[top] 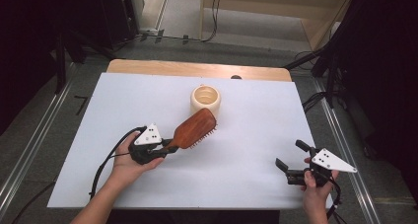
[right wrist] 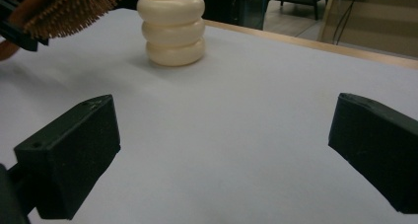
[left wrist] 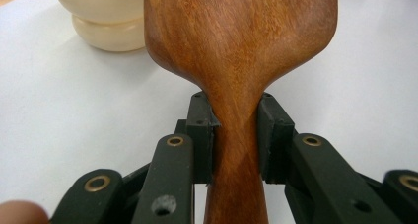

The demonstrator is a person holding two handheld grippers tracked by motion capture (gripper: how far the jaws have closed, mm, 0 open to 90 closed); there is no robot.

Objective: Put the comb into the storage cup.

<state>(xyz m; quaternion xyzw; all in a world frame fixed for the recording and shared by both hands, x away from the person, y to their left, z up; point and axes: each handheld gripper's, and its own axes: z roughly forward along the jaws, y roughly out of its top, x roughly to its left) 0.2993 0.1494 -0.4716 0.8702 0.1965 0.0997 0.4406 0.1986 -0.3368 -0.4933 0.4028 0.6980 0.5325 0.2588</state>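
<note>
At frame centre, the left gripper (top: 165, 149) pinched the hairbrush (top: 194, 128) by its handle, its long axis pointing up-right toward the cream cup (top: 205, 100); the right gripper (top: 291, 160), lower right, stood spread and empty.

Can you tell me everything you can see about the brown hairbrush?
The hairbrush looks like reddish-brown polished wood, with a wide rounded paddle head and a narrow handle. Its bristles are light brown and point downward. The left gripper is shut on its handle, one black pad on each side, holding it lifted above the white table. Its head reaches toward the cream ribbed cup.
</note>
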